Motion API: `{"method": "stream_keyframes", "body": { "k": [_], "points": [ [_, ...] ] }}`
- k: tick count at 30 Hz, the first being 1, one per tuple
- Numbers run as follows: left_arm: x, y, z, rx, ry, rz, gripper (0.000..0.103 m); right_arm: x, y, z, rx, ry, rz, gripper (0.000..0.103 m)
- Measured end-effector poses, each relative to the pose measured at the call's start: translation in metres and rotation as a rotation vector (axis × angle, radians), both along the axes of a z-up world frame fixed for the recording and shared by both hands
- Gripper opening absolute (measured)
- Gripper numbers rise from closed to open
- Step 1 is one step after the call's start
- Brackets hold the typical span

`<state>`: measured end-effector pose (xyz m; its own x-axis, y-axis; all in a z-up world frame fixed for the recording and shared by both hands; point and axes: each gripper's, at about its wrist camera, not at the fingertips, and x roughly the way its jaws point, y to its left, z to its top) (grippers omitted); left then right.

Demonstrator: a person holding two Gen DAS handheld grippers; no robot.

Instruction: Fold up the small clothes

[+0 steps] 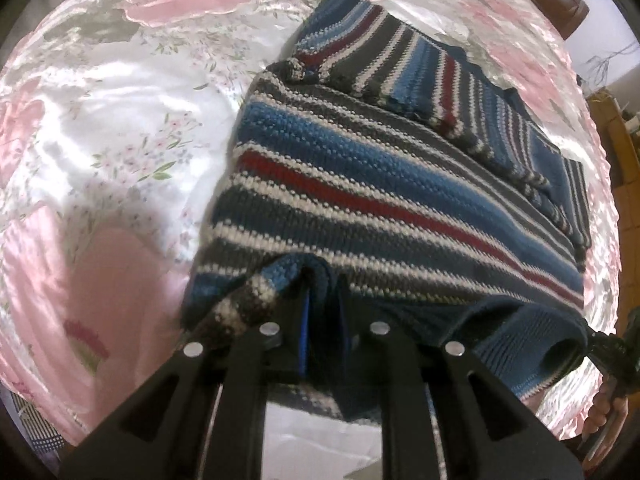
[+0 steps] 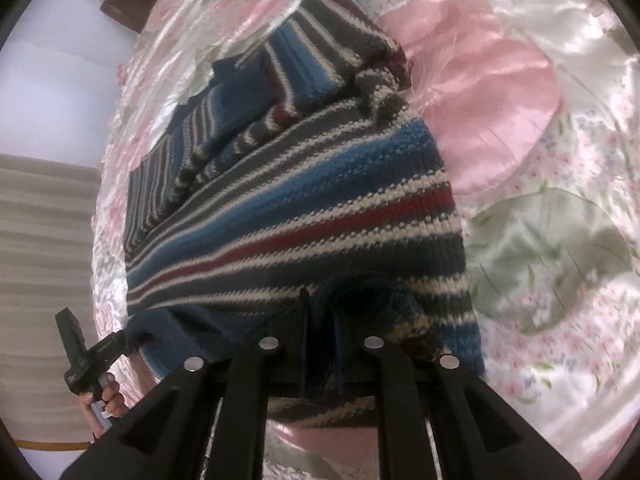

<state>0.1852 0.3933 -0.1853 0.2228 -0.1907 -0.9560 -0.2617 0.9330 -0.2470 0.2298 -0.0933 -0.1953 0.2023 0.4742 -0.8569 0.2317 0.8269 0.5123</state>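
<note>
Both hand-held grippers, left (image 1: 323, 280) and right (image 2: 321, 294), clamp striped sweater (image 1: 360, 184) hem.

I am working in a bedroom at home: under my tongs spreads a glossy pink-and-white satin bedspread printed with big flowers and green leaves (image 1: 120, 128), rumpled like a made bed. Past its edge I see a dark wooden bed frame corner (image 2: 124, 4) against a plain pale wall (image 2: 60, 92).

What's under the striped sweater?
Pink floral satin bedspread shows all around the striped sweater. Both tongs, left and right, pinch its lifted near edge; anything beneath is covered.
</note>
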Motion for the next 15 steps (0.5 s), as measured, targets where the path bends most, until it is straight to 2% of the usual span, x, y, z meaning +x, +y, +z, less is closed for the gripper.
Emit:
{"method": "stream_keyframes", "body": {
  "k": [6,8,9,10,11,12,15],
  "points": [
    [-0.001,0.014,0.009,-0.074,0.012,-0.005,0.022,0.001,-0.007,0.007,0.06,-0.011,0.011,0.02],
    [-0.006,0.027,0.021,-0.082,-0.011,0.022,0.029,-0.002,-0.014,0.015,0.096,-0.029,0.008,0.026],
    [-0.008,0.032,0.028,-0.049,-0.028,0.038,0.047,-0.003,-0.017,0.019,0.102,-0.032,0.005,0.028],
    [-0.011,0.039,0.039,0.002,-0.06,0.057,0.058,-0.004,-0.019,0.023,0.091,-0.038,0.0,0.041],
    [-0.014,0.045,0.048,0.046,-0.091,0.068,0.059,-0.005,-0.024,0.029,0.05,-0.047,-0.01,0.067],
    [-0.017,0.051,0.059,0.076,-0.116,0.068,0.059,-0.008,-0.031,0.039,-0.02,-0.068,-0.027,0.075],
    [-0.021,0.059,0.075,0.1,-0.147,0.061,0.061,-0.013,-0.047,0.057,-0.059,-0.109,-0.045,0.075]
  ]
}}
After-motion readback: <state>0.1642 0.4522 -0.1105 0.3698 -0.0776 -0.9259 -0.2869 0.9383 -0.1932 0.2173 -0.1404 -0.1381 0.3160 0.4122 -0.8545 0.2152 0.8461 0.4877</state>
